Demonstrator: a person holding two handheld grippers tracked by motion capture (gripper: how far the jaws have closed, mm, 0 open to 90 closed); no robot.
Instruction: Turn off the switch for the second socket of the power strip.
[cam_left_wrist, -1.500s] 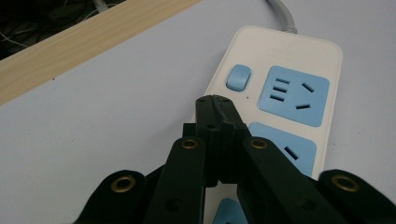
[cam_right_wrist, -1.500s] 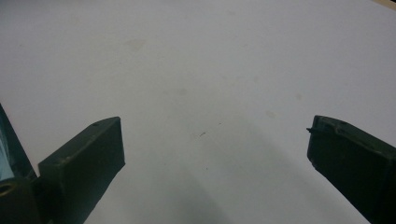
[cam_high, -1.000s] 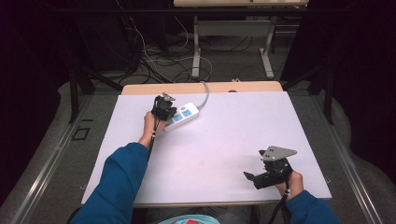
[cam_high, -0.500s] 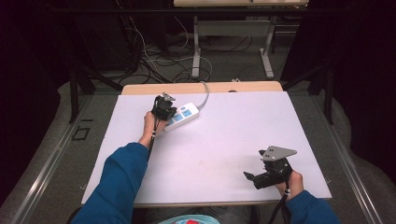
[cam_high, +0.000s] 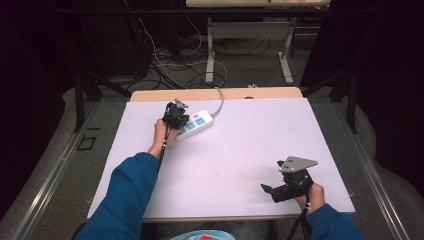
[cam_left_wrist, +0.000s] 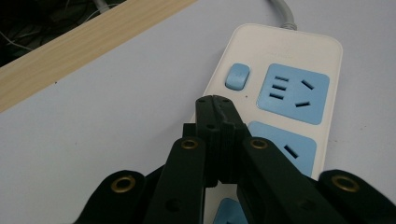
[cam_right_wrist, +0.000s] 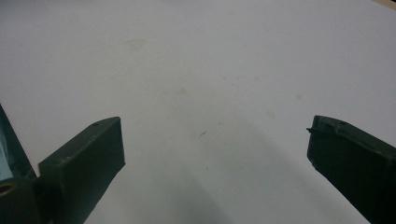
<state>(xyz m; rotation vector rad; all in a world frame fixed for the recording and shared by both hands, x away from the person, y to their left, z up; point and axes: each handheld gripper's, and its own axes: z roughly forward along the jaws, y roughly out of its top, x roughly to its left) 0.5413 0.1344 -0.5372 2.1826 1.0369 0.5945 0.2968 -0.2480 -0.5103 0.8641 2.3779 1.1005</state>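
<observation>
A white power strip (cam_high: 197, 123) with blue sockets lies near the table's far left, its grey cable running off the back edge. My left gripper (cam_high: 176, 114) rests over its near end, shut with nothing between the jaws. In the left gripper view the closed tips (cam_left_wrist: 214, 103) sit just short of the strip's blue switch (cam_left_wrist: 237, 76), over the white body (cam_left_wrist: 280, 46). My right gripper (cam_high: 270, 189) hovers at the table's near right, jaws wide apart; in the right gripper view the gripper (cam_right_wrist: 212, 140) frames bare white tabletop.
The white tabletop (cam_high: 250, 140) has a wooden strip (cam_high: 210, 93) along its far edge. Beyond it lie cables on the floor (cam_high: 170, 65) and the legs of another table (cam_high: 250, 45). Dark curtains close both sides.
</observation>
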